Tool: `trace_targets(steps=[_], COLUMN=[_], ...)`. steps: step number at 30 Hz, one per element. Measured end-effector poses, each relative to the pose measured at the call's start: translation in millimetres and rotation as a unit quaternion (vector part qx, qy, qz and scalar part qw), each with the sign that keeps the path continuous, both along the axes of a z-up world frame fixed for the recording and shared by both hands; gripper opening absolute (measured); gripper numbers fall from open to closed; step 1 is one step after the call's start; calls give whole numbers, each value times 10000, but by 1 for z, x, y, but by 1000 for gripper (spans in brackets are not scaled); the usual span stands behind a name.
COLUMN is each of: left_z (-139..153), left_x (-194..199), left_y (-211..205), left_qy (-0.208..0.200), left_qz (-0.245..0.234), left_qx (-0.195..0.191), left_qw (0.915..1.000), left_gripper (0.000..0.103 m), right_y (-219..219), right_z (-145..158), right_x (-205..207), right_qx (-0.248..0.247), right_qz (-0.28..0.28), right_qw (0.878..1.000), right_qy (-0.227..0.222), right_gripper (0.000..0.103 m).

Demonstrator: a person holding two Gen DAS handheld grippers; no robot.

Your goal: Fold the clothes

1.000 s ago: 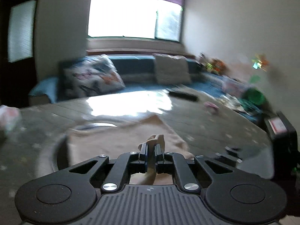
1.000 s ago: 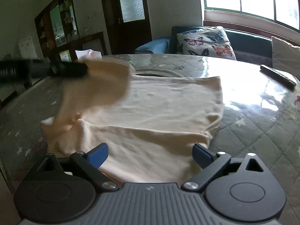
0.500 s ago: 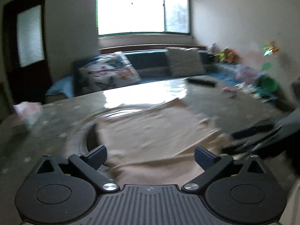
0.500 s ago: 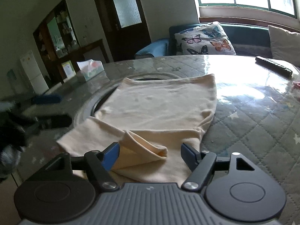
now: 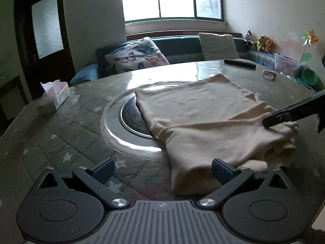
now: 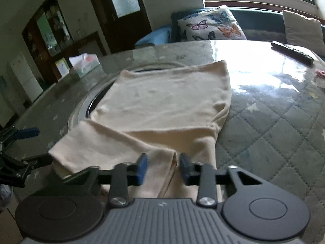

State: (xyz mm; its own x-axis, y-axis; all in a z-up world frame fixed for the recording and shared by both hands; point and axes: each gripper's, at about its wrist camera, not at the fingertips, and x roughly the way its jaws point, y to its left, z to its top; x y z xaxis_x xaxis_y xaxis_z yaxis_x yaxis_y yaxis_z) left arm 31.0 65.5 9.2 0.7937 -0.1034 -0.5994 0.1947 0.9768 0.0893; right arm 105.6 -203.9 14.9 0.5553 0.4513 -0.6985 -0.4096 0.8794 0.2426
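Observation:
A cream garment lies spread on the round quilted table, its near edge folded over in a thick roll. My left gripper is open wide and low at the garment's near left corner; the corner reaches in by the right-hand finger and no pad presses it. My right gripper has its jaws closing around a raised fold of the near edge, which stands between the blue pads. Each gripper also shows in the other's view: the right gripper and the left gripper.
A round dark inset lies partly under the garment. A tissue box stands at the far left, a black remote and a pink item at the far right. A sofa with cushions lies behind.
The left gripper let go of the cloth it held up, opened wide and dropped toward the table's near edge. The right jaws narrowed around a fold of the garment.

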Motion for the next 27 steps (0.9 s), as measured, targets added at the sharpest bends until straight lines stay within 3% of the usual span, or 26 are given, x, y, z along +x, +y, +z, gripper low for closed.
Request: trace_targets(steps=[1, 4, 14, 18, 27], left_z=[-2, -6, -14, -16, -14], left_x=[0, 1, 6, 6, 5], left_y=[0, -1, 7, 8, 10], left_qy=[11, 35, 123, 142, 192], left_qz=[-2, 38, 257, 289, 257], left_qx=[30, 110, 149, 200, 292], left_qw=[10000, 9999, 9995, 9993, 9991], left_gripper=[103, 103, 103, 102, 103], right_y=[1, 2, 14, 11, 3], right_z=[0, 5, 61, 66, 10], right_x=[-1, -4, -11, -7, 16], right_qx=[-62, -145, -347, -412, -636], right_qz=[-7, -56, 60, -127, -467], right_qw=[10000, 9997, 9914, 9896, 9959], right_qy=[-32, -172, -1257, -1374, -432], right_gripper=[17, 7, 5, 5, 8])
